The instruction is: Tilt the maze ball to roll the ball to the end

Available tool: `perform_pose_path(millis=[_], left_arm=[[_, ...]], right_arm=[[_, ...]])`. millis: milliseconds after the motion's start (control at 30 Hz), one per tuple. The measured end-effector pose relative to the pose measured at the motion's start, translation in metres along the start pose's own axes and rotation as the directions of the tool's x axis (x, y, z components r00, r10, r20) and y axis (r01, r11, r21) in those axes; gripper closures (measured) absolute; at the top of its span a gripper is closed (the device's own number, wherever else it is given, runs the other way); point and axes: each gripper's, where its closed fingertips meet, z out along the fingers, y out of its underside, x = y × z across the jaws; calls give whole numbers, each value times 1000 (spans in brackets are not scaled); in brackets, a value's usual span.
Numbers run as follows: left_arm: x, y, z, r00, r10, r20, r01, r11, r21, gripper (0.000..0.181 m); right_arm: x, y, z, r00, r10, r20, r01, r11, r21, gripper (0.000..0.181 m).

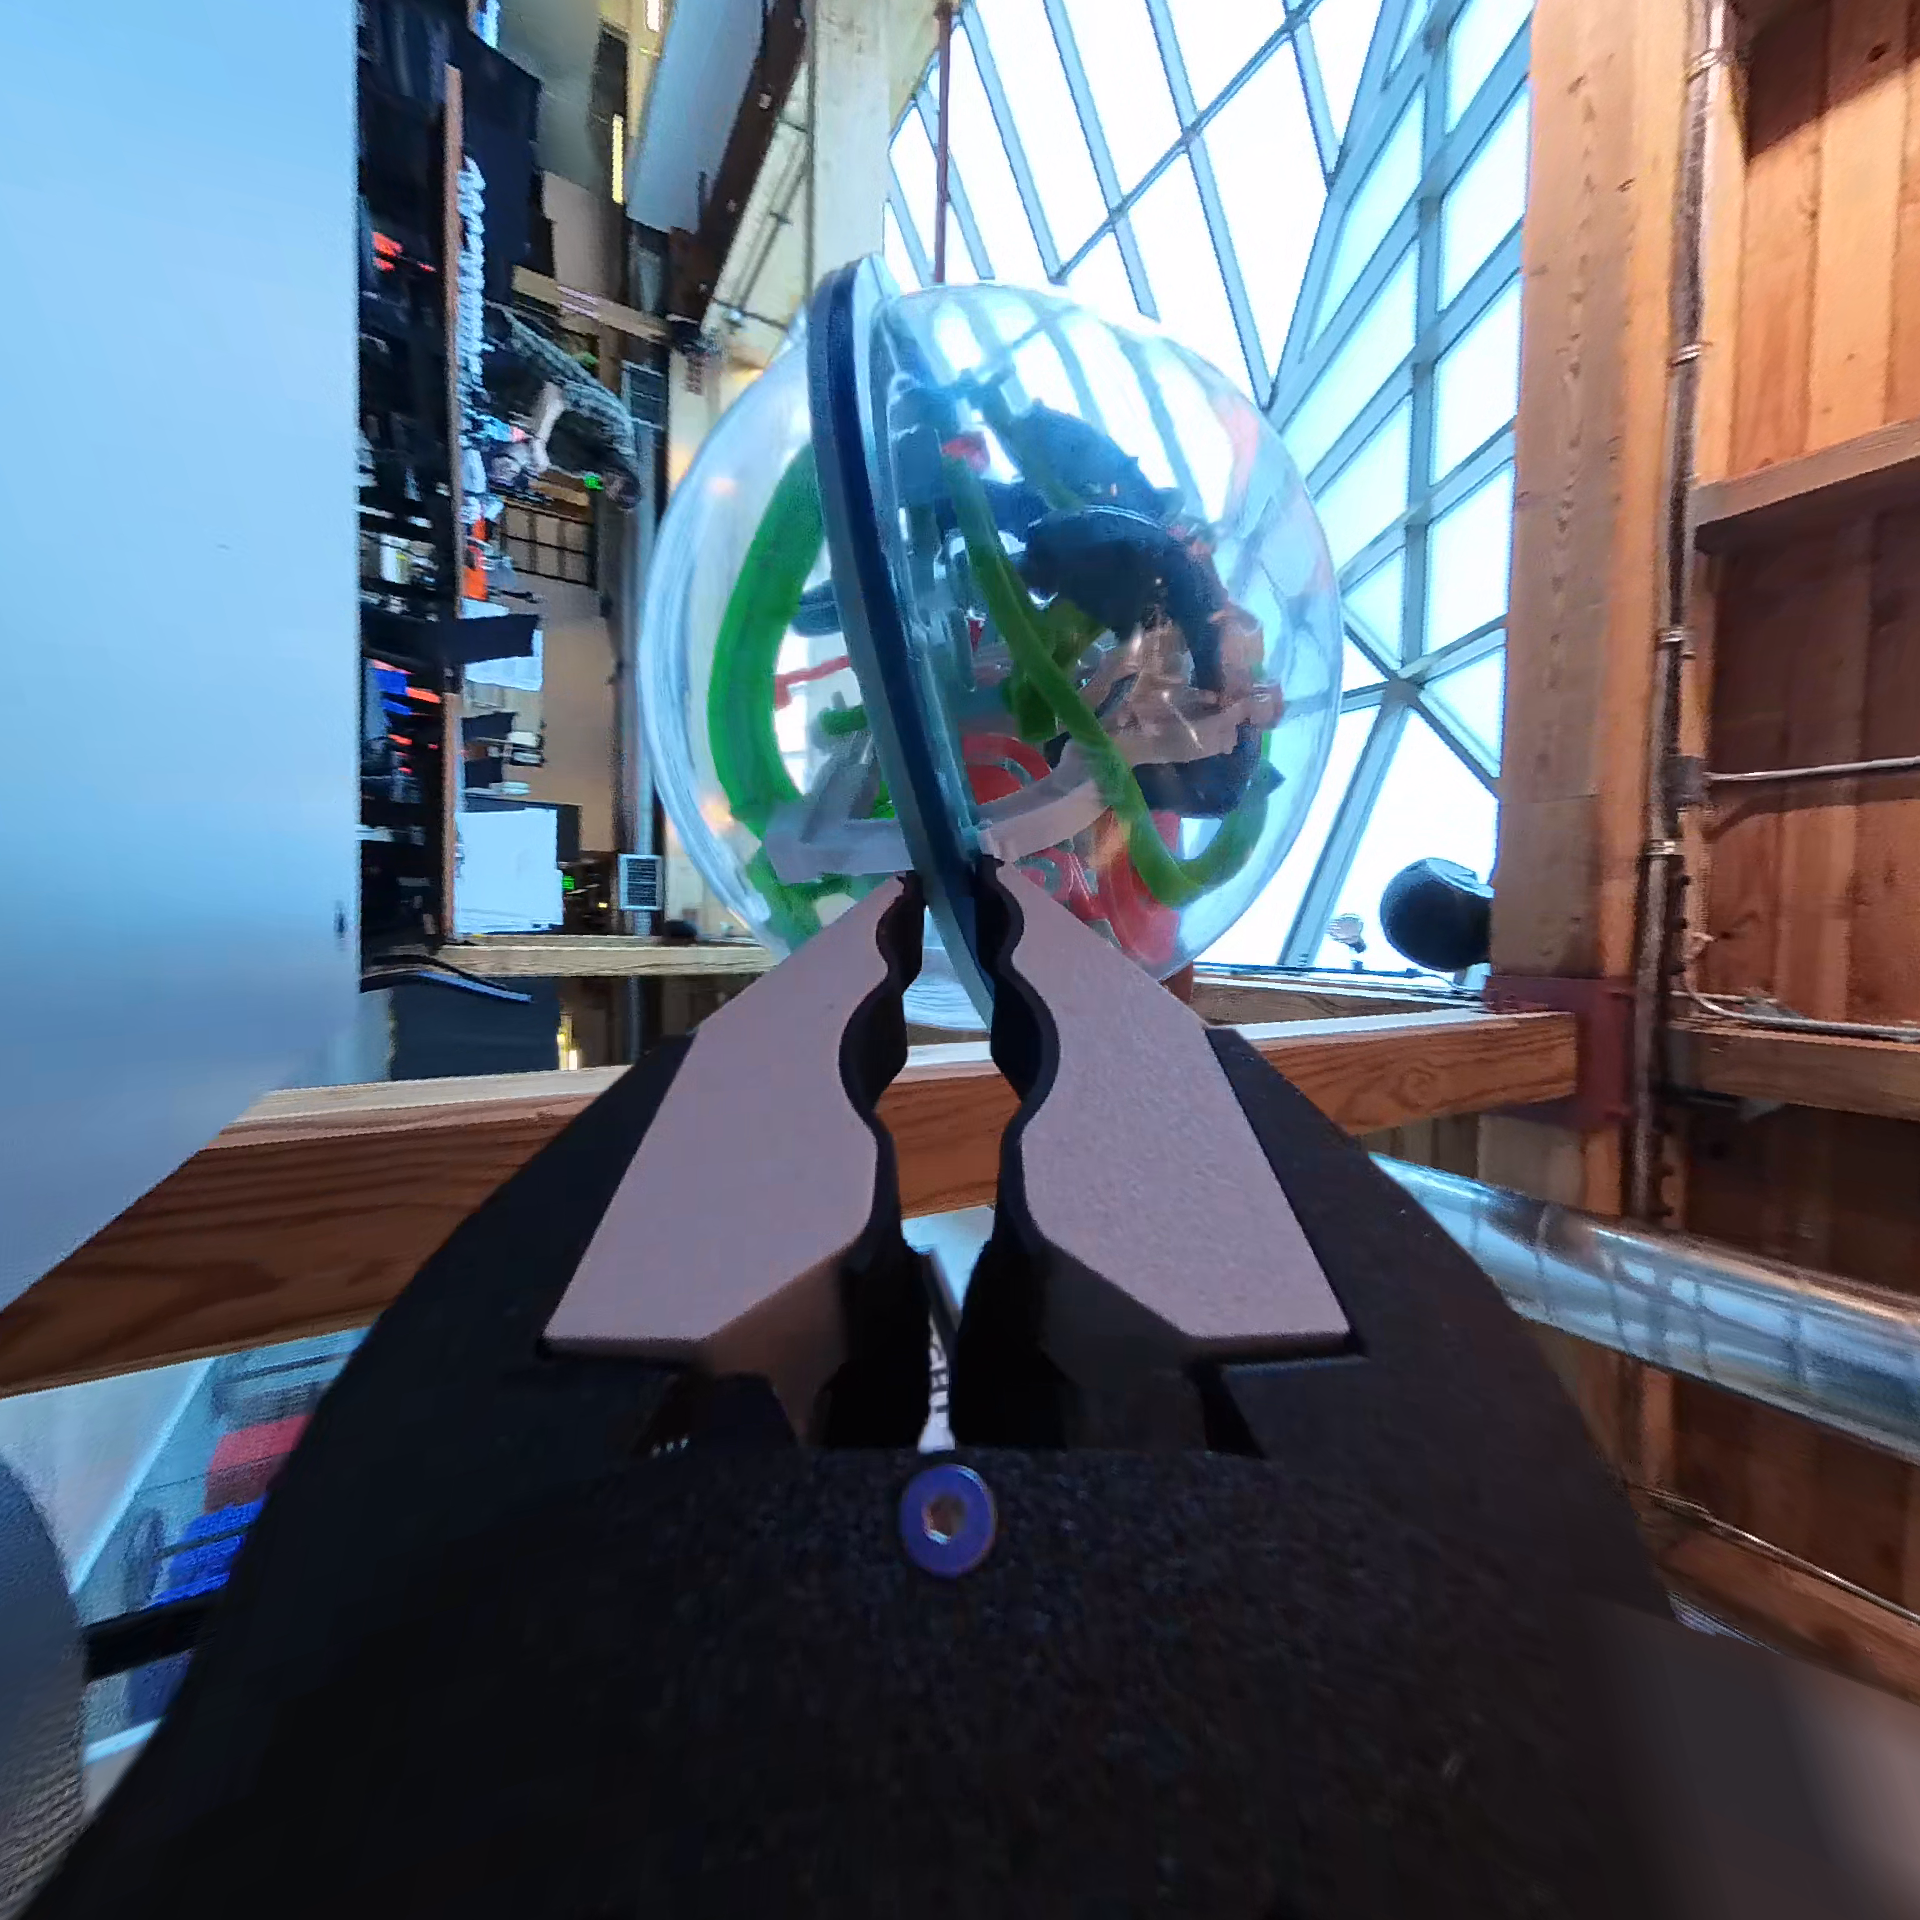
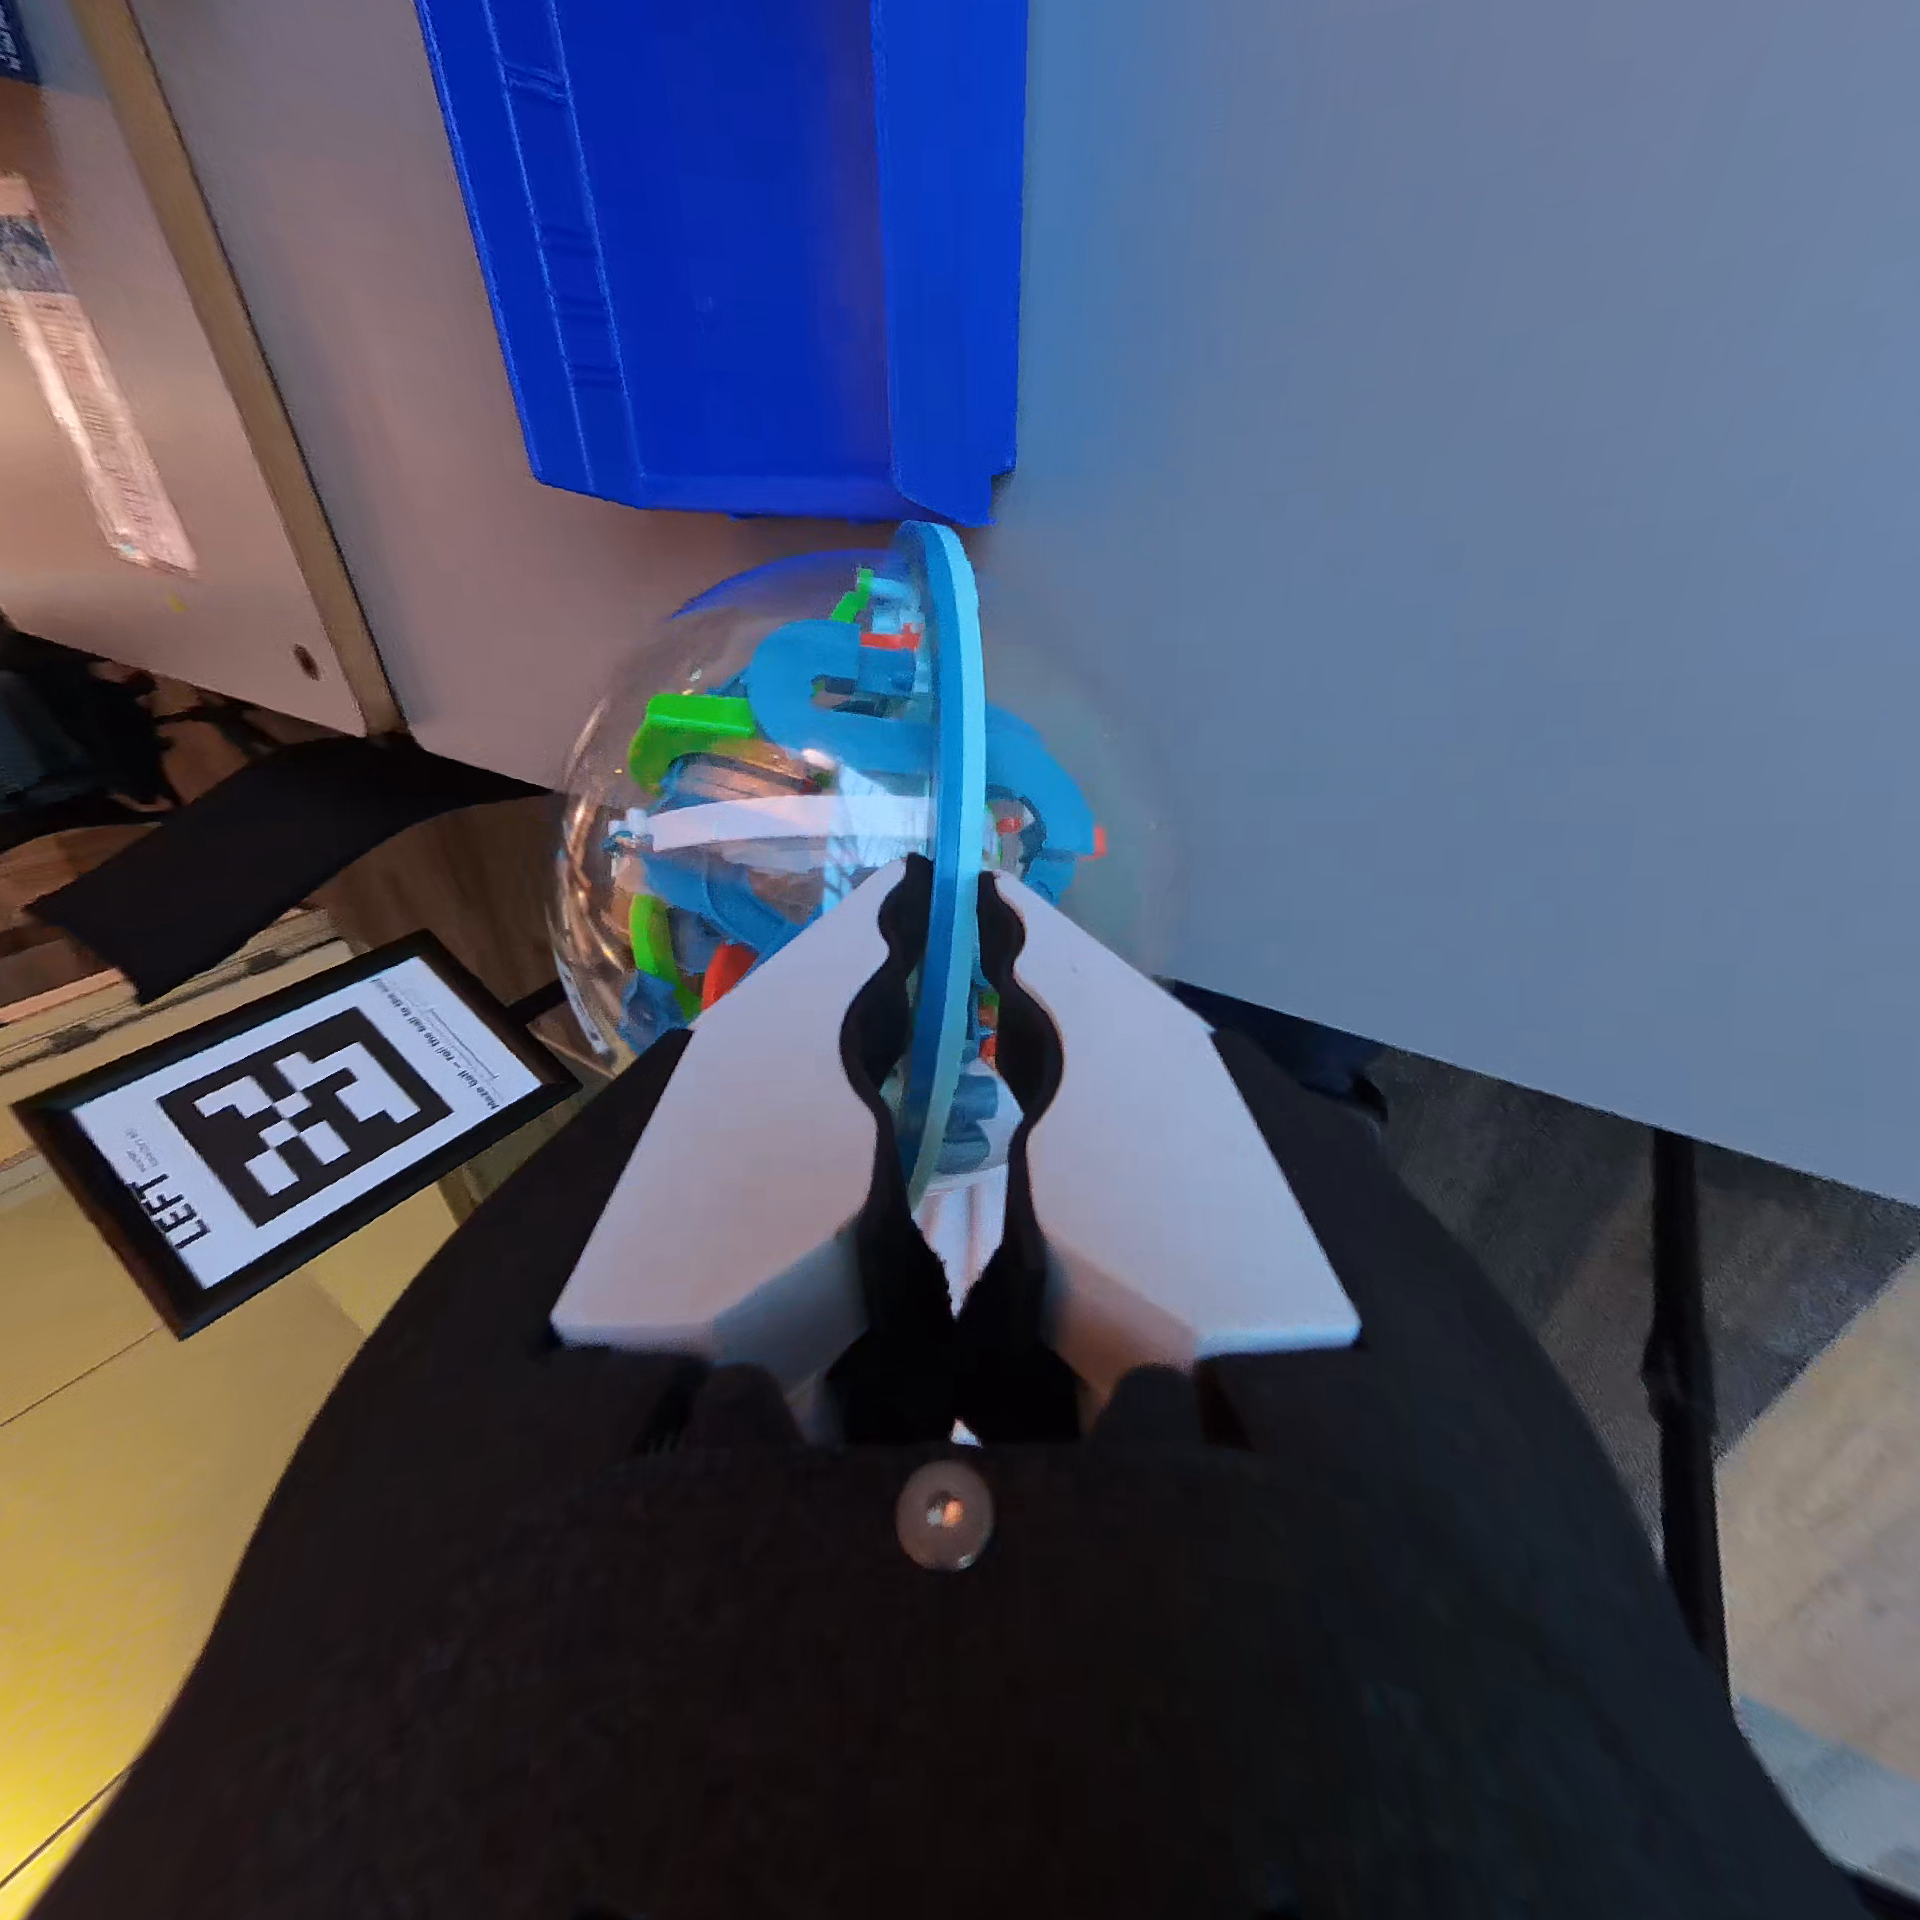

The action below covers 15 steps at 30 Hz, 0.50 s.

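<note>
**Two grippers pinch maze ball by its rim, aloft**

The maze ball [image 1: 987, 644], a clear sphere packed with green, red and dark track, hangs in the air straight ahead of both grippers, clear of any surface. Each tool has it by the thin rim [image 2: 951, 831] that rings its middle, most likely because the smooth round shell offers nothing else for two fingers to bite on. With the holds set on opposite sides, the person can apparently turn the sphere like a steering wheel, tipping it either way.

The left gripper [image 1: 940, 883] is closed narrow on the rim just at its fingertips; in its view the rim stands nearly edge-on and leans slightly left, with a bright window [image 1: 1299, 312] behind. The right gripper [image 2: 948, 883] is likewise clamped on the rim, which runs deeper between its jaws and stands close to upright. A blue bin [image 2: 727, 260] sits beyond the sphere, and a framed marker card [image 2: 301, 1122] lies low to the left of the fingers.

The small ball that must roll cannot be picked out among the tracks in either view, so progress along the route cannot be judged. Soft edges in the right view suggest the sphere is being tilted.
</note>
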Motion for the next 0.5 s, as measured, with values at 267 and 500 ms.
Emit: perform_pose_path(millis=[267, 500], left_arm=[[-8, 5, 9, 992, -109, -65, 109, 994, 2, 174], [-26, -1, 1, 983, -182, -26, 183, 983, 20, 174]], right_arm=[[-16, -12, -5, 974, 14, -227, -27, 998, -54, 173], [0, -23, 21, 943, 58, -328, -101, 988, -117, 173]])
